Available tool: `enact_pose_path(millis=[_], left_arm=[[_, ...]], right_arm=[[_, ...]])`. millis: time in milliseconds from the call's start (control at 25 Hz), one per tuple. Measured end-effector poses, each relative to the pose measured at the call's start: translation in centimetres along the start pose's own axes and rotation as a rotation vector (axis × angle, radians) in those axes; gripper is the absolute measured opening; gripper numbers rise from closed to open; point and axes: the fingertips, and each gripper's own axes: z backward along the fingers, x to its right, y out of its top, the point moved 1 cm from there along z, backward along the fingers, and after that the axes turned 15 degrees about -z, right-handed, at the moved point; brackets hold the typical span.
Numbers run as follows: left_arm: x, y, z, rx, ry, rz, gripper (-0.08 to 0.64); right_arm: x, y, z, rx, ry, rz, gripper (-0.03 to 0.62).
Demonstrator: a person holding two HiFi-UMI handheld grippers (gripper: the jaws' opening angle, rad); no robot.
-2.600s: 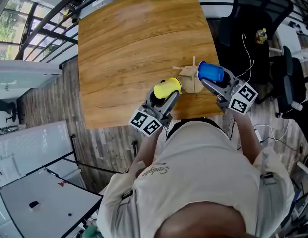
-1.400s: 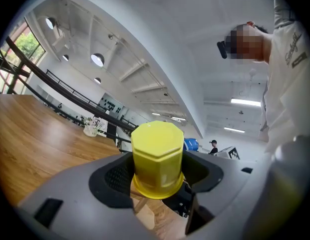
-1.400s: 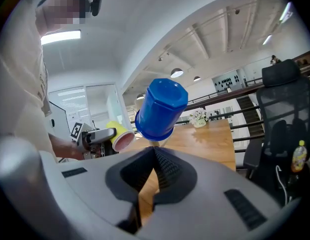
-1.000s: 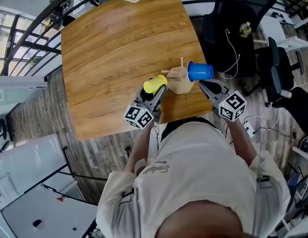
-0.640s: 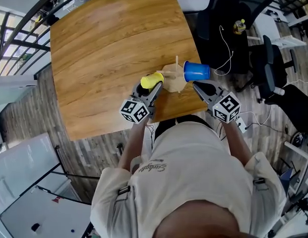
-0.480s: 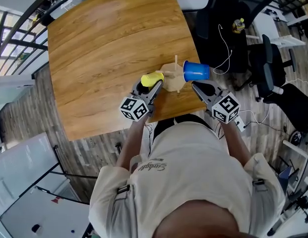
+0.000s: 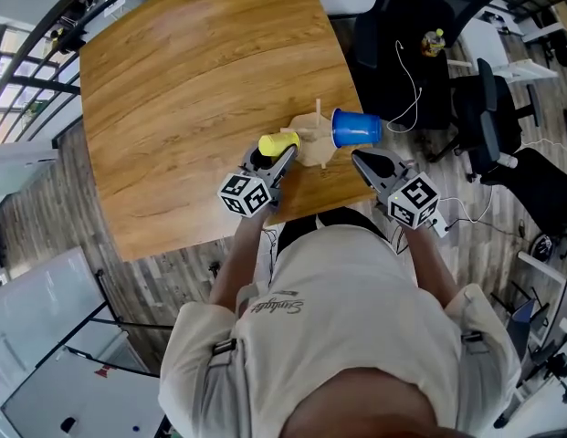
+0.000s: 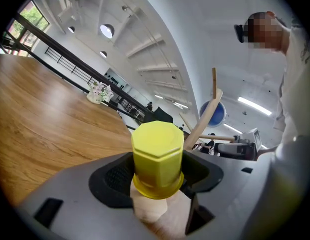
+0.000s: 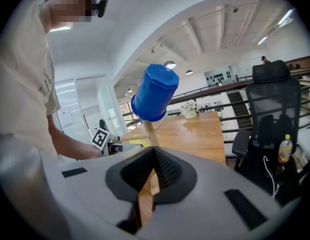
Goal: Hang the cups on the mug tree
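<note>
The yellow cup (image 8: 157,156) is the one in hand. Our left gripper (image 7: 278,160) is clamped on it, a jaw pressed against each side, with the closed bottom pointing away from us and the rim towards us. It sits above the near edge of the table (image 7: 201,89), just left of the mug tree (image 7: 317,149).

The blue cup (image 9: 154,94) is already hung: it sits mouth-down over an upper peg on the tree's right side. Our right gripper (image 7: 361,160) waits just on the near side of the tree, its jaws closed together on nothing.

We judge the task about half done, and the step now is getting the yellow cup onto a peg on the tree's left. A pale wooden piece shows just under the cup's rim in the left gripper view. We cannot tell whether it is a peg already entering the mouth or part of the tree lying behind.

For the next move we need to line the cup's mouth up with a free peg (image 8: 204,119) and slide it on along the peg's slant. We should let go only once the cup rests there. The tree looks light, so a sideways push could tip it or shake the blue cup loose.
</note>
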Motion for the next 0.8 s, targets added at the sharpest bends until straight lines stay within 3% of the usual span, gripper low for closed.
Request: enact_pose_path(millis=[800], left_arm=[[0.0, -2.3, -2.6, -0.053, -0.062, 0.02, 0.301]], right_arm=[[0.1, -0.8, -1.2, -0.003, -0.025, -0.024, -0.005]])
